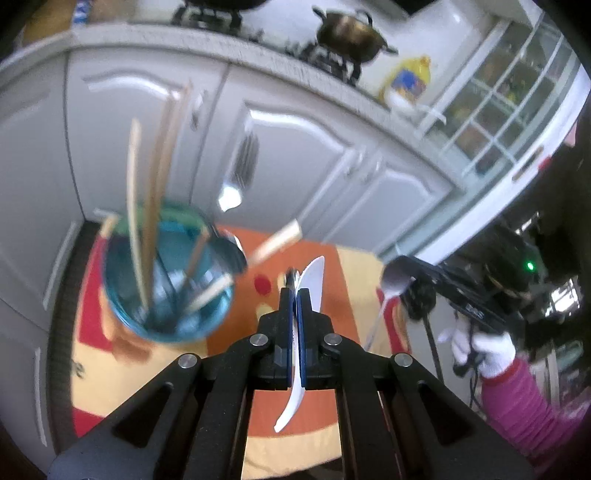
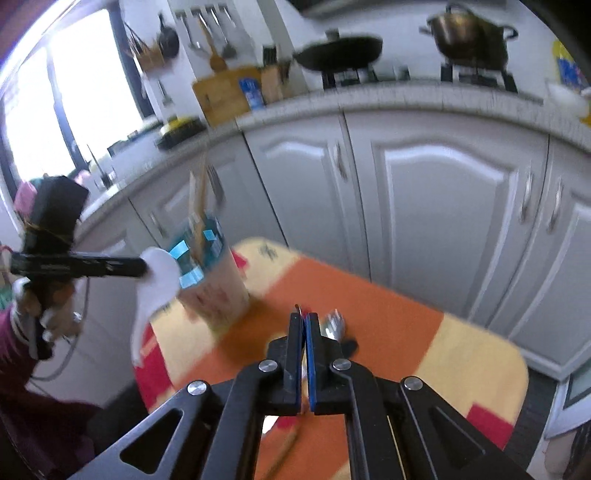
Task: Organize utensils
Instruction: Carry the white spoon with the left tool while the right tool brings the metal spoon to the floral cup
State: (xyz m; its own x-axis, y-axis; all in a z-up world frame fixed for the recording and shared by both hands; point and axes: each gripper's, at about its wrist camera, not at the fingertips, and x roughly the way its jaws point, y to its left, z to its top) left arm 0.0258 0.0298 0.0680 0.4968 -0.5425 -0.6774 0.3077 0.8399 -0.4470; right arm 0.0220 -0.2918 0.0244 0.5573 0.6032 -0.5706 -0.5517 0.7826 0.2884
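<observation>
My left gripper (image 1: 294, 291) is shut on a white plastic spoon (image 1: 314, 277), which sticks out ahead of the blue pads and trails back below them. Up and to its left stands a blue glass cup (image 1: 122, 295) holding chopsticks and several utensils, all blurred. My right gripper (image 2: 303, 315) is shut on a metal spoon (image 2: 332, 325), whose bowl shows beside the right finger. From the left wrist view the right gripper (image 1: 400, 262) is at the right, with the metal spoon (image 1: 396, 282) hanging handle-down. In the right wrist view, the left gripper (image 2: 146, 266) holds the white spoon (image 2: 159, 284) beside the cup (image 2: 218, 291).
A small table with an orange, yellow and red cloth (image 2: 388, 332) lies under both grippers. Grey kitchen cabinets (image 2: 424, 206) stand close behind it. The counter above carries a wok (image 2: 340, 51) and a pot (image 2: 465, 33). A white-gloved hand (image 1: 487, 350) with a pink sleeve holds the right gripper.
</observation>
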